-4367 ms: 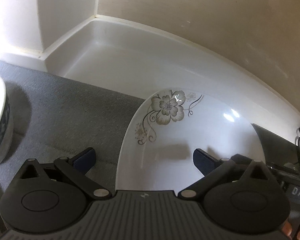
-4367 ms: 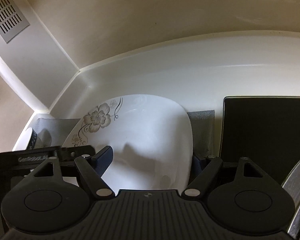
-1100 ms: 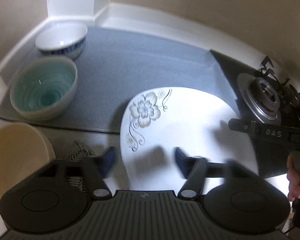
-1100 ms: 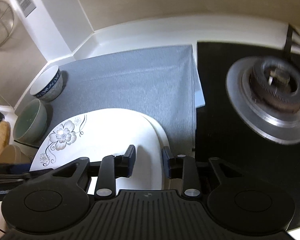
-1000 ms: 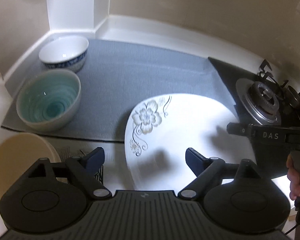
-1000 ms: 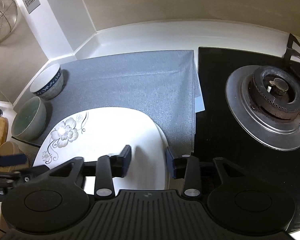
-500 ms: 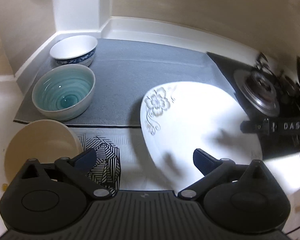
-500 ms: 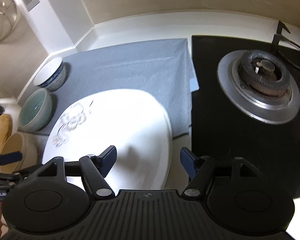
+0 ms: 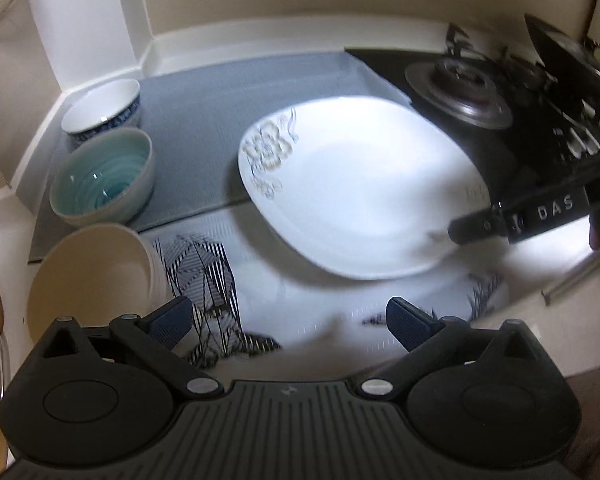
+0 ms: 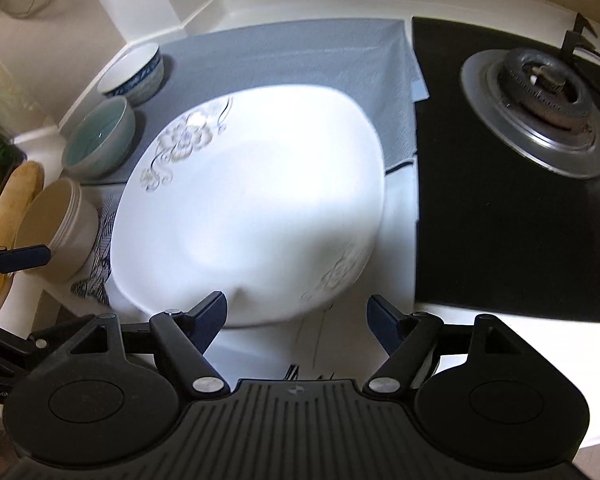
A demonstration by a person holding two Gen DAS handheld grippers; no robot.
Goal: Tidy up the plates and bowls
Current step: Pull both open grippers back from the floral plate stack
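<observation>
With the left claw (image 9: 288,318) wide and empty and the right claw (image 10: 296,312) opening off the floral plate (image 10: 252,208), back both away level so nothing nudges it.

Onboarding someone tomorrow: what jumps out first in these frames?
The large white plate with a grey flower motif dominates, lying half on the grey mat, half on the patterned white mat. Three bowls line its left: blue-rimmed white, teal-glazed, cream. On the right sits the black hob with a silver burner.
</observation>
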